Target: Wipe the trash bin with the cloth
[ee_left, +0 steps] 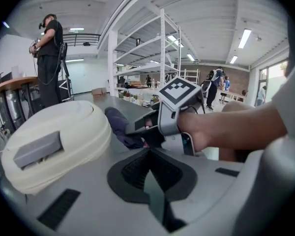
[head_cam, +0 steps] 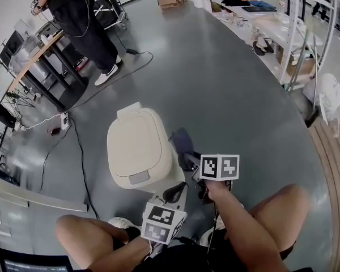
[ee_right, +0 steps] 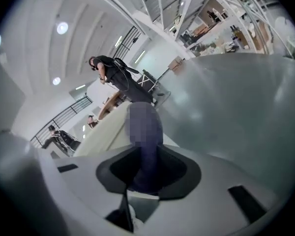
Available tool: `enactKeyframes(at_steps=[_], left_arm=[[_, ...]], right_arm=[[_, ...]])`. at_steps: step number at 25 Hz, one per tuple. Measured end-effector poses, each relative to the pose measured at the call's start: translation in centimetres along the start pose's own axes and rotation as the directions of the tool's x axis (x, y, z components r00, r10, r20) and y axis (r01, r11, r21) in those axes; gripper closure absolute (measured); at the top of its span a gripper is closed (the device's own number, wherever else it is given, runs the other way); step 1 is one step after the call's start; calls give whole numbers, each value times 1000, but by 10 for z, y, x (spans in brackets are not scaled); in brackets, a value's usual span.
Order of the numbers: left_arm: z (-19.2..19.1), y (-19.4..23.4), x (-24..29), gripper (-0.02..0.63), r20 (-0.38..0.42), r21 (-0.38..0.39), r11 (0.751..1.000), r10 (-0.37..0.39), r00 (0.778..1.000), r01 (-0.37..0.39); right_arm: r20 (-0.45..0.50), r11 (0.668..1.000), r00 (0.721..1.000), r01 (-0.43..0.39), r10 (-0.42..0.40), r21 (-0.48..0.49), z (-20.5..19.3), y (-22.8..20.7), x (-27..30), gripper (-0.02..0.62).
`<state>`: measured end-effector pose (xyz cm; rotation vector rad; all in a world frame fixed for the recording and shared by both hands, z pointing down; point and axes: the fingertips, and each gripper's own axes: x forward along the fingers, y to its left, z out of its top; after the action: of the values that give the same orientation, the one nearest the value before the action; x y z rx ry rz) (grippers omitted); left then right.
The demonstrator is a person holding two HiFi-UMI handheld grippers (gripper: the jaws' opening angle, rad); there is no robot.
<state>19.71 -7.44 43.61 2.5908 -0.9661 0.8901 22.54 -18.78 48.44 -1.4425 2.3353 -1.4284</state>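
Wiping is judged to be in hand, or just about to start. The trash bin [head_cam: 137, 146] is seen standing upright on the grey floor [head_cam: 232, 84], right in front of the seated person's knees. It is cream and rounded, its lid is shut, and a grey push tab is set at the near edge. No dirt can be made out on it.

The cloth [head_cam: 181, 139], dark purple and bunched, is held at the bin's right side near the lid rim. Actual contact with the wall can't be confirmed. The right gripper [head_cam: 190, 158] is clamped on the cloth, which is seen pinched between its jaws in the right gripper view. The left gripper [head_cam: 174, 192] is closed on nothing and hangs just near-side of the bin, apart from it.

Next move, as judged: the cloth needs to be pressed onto the bin's side wall and dragged along it, and the bin may have to be steadied.

Beyond the bin, a standing person [head_cam: 82, 21] and a black cable [head_cam: 79, 152] are seen.
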Motion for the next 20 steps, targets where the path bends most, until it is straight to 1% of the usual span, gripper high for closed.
enactKeyframes(at_steps=[3, 5, 6, 12, 17, 20], left_arm=[[1, 7, -16, 607, 22, 4, 997, 75, 997, -75], [-2, 15, -22, 609, 21, -20, 993, 119, 993, -119], [-6, 18, -23, 607, 20, -34, 991, 128, 992, -127], [-9, 26, -14, 609, 33, -76, 989, 128, 991, -125], [-20, 23, -1, 609, 4, -55, 991, 124, 992, -123], [-27, 22, 6, 607, -12, -55, 992, 115, 993, -116]], right_arm=[[-17, 994, 994, -108, 108, 12, 8, 26, -2, 492], [-25, 989, 989, -145, 145, 12, 11, 36, -3, 492], [-27, 988, 988, -155, 155, 12, 12, 38, -3, 492], [-37, 984, 983, -177, 178, 39, 10, 37, 5, 492], [-73, 983, 980, -183, 185, 34, 1, 38, 16, 492], [-93, 984, 979, -176, 179, 38, -7, 34, 24, 492]])
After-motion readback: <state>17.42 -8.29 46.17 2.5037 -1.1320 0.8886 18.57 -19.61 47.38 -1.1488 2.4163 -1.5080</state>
